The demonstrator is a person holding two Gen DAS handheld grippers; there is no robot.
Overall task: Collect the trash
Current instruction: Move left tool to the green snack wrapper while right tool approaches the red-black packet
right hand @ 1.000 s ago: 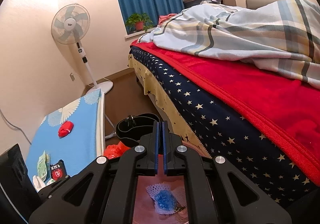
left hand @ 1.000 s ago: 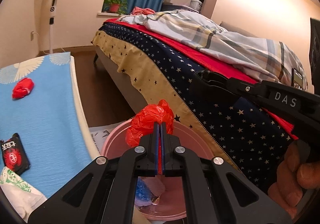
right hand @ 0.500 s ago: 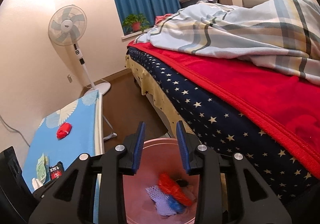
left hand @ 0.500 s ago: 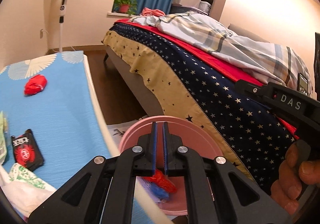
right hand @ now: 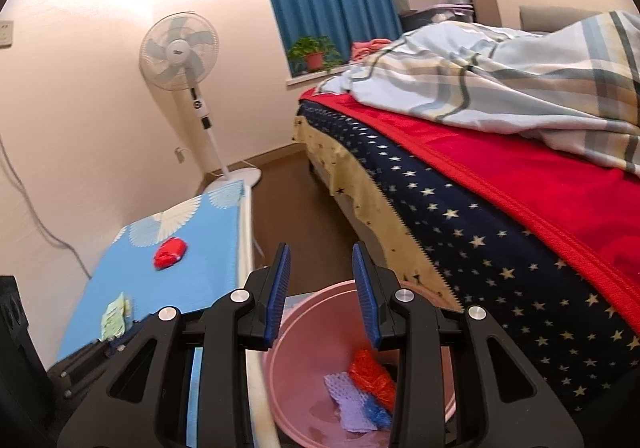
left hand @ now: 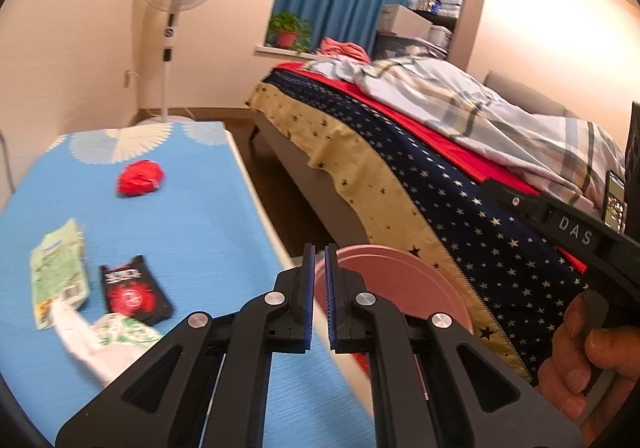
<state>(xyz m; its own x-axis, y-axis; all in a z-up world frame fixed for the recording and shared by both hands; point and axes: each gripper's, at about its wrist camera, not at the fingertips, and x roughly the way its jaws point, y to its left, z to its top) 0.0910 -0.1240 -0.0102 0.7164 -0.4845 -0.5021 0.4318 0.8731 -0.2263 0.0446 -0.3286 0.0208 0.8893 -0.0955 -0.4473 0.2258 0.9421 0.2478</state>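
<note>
Warm, yellowish indoor lighting throughout, brightest on the wall point(left hand: 560, 28) at upper right of the left wrist view, nearly blown out to a cream glow. Similar washed-out glare on the wall point(right hand: 80, 88) at upper left of the right wrist view. Strong fisheye bending in both, with straight edges curving and black vignetting at all four corners. Motion blur in the left wrist view over the wrappers point(left hand: 60, 272) at lower left and along the table edge point(left hand: 280, 248). Sharp and well lit on the starred bedspread point(right hand: 480, 248). Soft, shallow shadows only.
</note>
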